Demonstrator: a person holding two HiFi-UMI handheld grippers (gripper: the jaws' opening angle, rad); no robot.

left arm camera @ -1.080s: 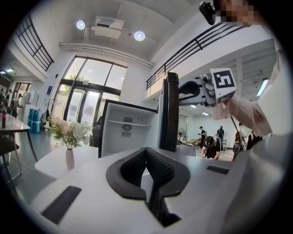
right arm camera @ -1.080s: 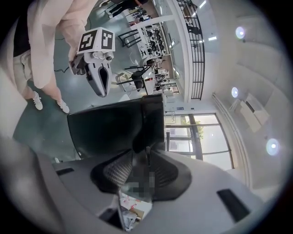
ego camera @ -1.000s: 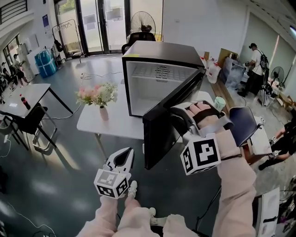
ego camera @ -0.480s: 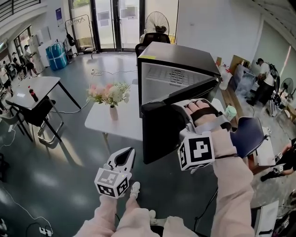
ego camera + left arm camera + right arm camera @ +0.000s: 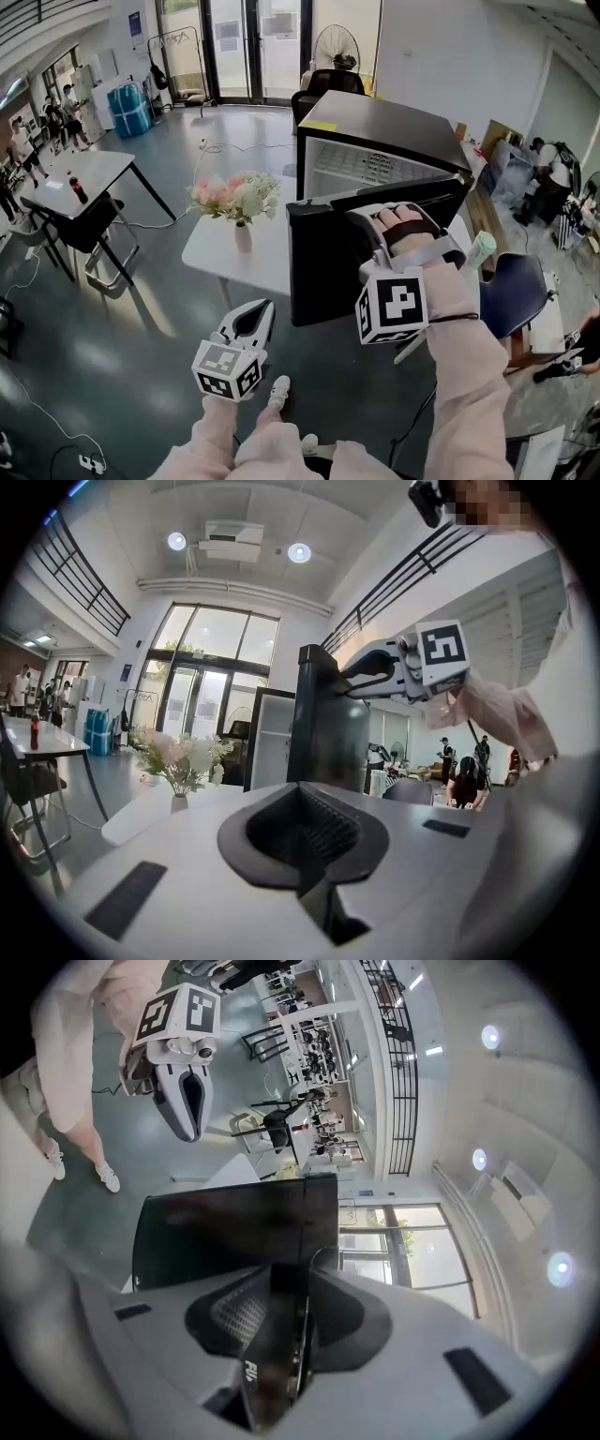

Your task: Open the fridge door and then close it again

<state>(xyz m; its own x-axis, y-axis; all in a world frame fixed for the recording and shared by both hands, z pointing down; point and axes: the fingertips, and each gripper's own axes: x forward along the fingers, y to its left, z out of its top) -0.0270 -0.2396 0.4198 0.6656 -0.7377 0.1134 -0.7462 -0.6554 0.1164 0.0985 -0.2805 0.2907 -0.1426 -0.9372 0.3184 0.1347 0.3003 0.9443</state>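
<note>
The fridge, a small black unit, stands at the right end of the white table in the head view. The fridge door is partly open. It angles out from the cabinet toward the person, and a wedge of the pale interior shows above its top edge. The right gripper is clenched on the upper edge of the fridge door. In the right gripper view the dark panel runs straight between the two jaws, with a pad pressed on each face. The left gripper hangs low at the left of the head view, over the grey floor and well apart from the fridge. Its jaws are closed together with nothing between them. A vase of flowers stands on the table just left of the fridge door
</note>
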